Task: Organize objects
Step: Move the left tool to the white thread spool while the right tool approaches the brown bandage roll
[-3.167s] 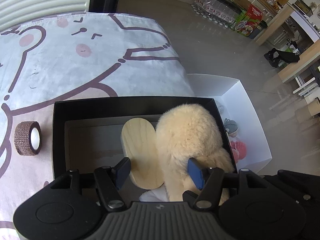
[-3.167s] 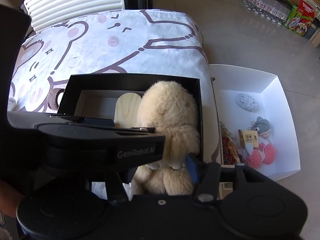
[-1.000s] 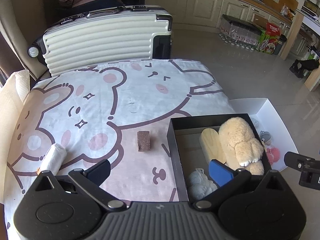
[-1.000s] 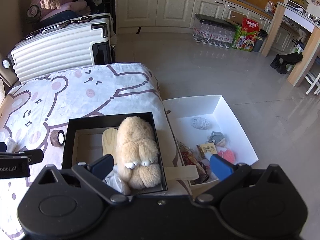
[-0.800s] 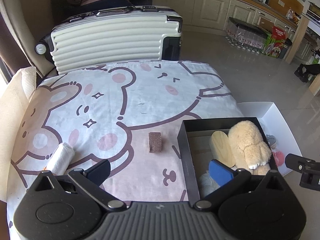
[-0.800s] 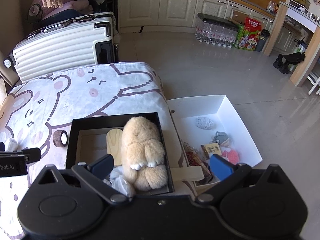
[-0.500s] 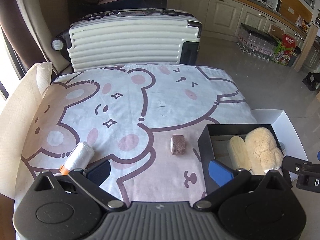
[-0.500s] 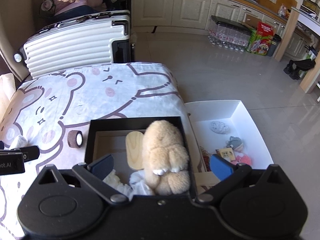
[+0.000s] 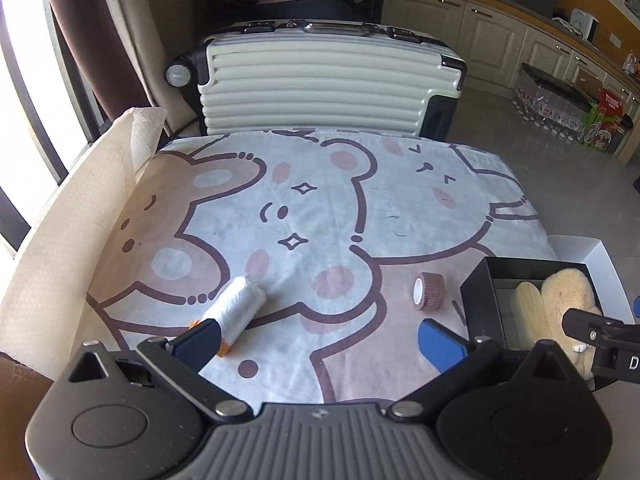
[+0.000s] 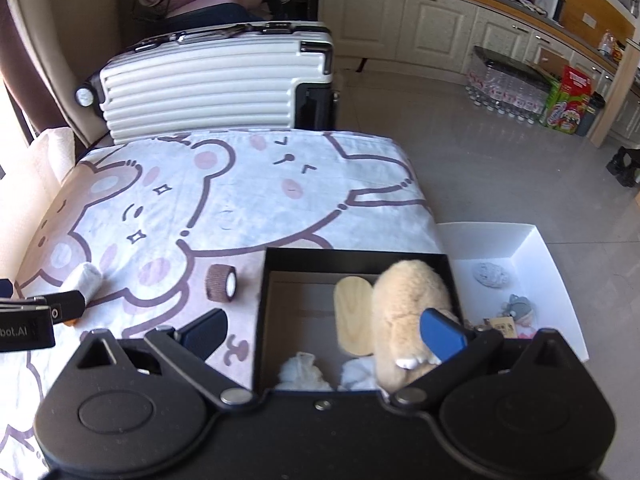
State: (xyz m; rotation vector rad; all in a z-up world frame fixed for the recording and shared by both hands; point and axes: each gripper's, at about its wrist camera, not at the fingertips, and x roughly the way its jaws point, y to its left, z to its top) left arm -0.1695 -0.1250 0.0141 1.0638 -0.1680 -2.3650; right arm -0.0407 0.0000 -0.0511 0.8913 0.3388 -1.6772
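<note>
Spool (image 9: 237, 309) orange end hidden behind L tool (image 9: 318, 345), spread wide.

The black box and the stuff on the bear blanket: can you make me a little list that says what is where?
In the black box: fluffy beige plush toy, wooden oval piece, white crumpled things
On the blanket: brown tape roll, white thread spool
White box: small toys
Left gripper: open, holds nothing
Right gripper: open, holds nothing

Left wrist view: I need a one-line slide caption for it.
Open left gripper above a bear-print blanket, with a white thread spool and brown tape roll left of the black box.
</note>
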